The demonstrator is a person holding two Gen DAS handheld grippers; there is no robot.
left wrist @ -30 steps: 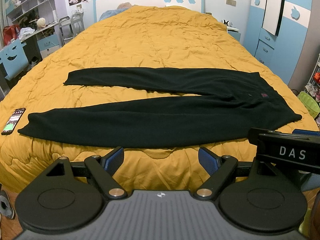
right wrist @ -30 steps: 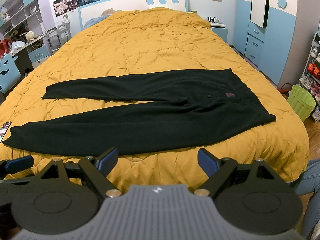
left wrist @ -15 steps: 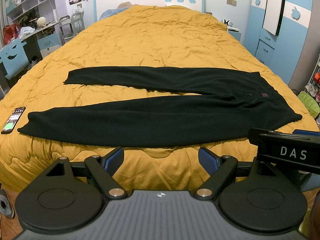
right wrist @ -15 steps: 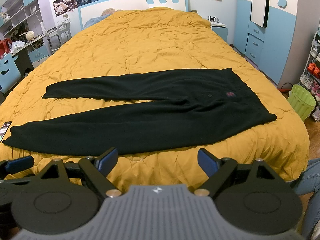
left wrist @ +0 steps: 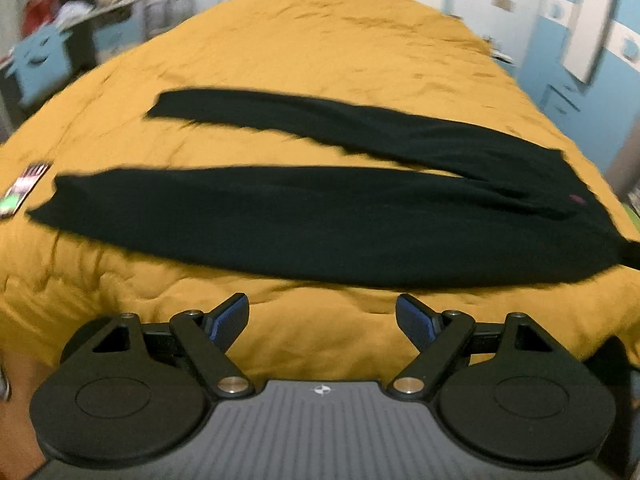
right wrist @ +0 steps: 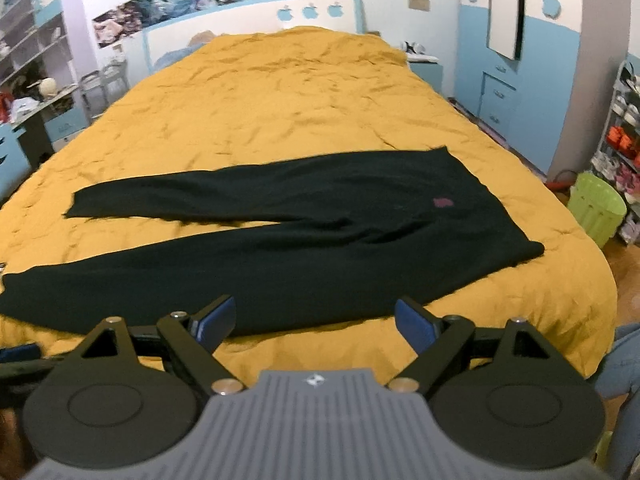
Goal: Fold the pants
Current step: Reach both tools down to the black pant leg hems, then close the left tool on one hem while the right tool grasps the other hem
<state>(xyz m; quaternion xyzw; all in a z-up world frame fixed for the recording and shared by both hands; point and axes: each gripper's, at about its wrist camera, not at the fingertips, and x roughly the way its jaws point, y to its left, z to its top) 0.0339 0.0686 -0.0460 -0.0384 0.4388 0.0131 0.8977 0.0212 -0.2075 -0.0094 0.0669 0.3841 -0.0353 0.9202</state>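
Note:
Black pants (left wrist: 320, 216) lie flat across the yellow bed (left wrist: 320, 52), legs spread to the left, waist at the right with a small red patch (right wrist: 442, 202). They also show in the right wrist view (right wrist: 300, 248). My left gripper (left wrist: 322, 316) is open and empty, just short of the near leg's lower edge. My right gripper (right wrist: 316, 318) is open and empty, over the bed's front edge by the near leg, toward the waist side.
A phone (left wrist: 22, 192) lies on the bed left of the leg cuffs. A green bin (right wrist: 596, 216) and blue wardrobe (right wrist: 532, 60) stand at the right. A desk and shelves (right wrist: 28, 92) stand at the left. The headboard (right wrist: 256, 20) is at the far end.
Both grippers have moved toward the pants. The left view has tilted and swung left and is blurred; the right gripper no longer shows in it. The pants lie as before.

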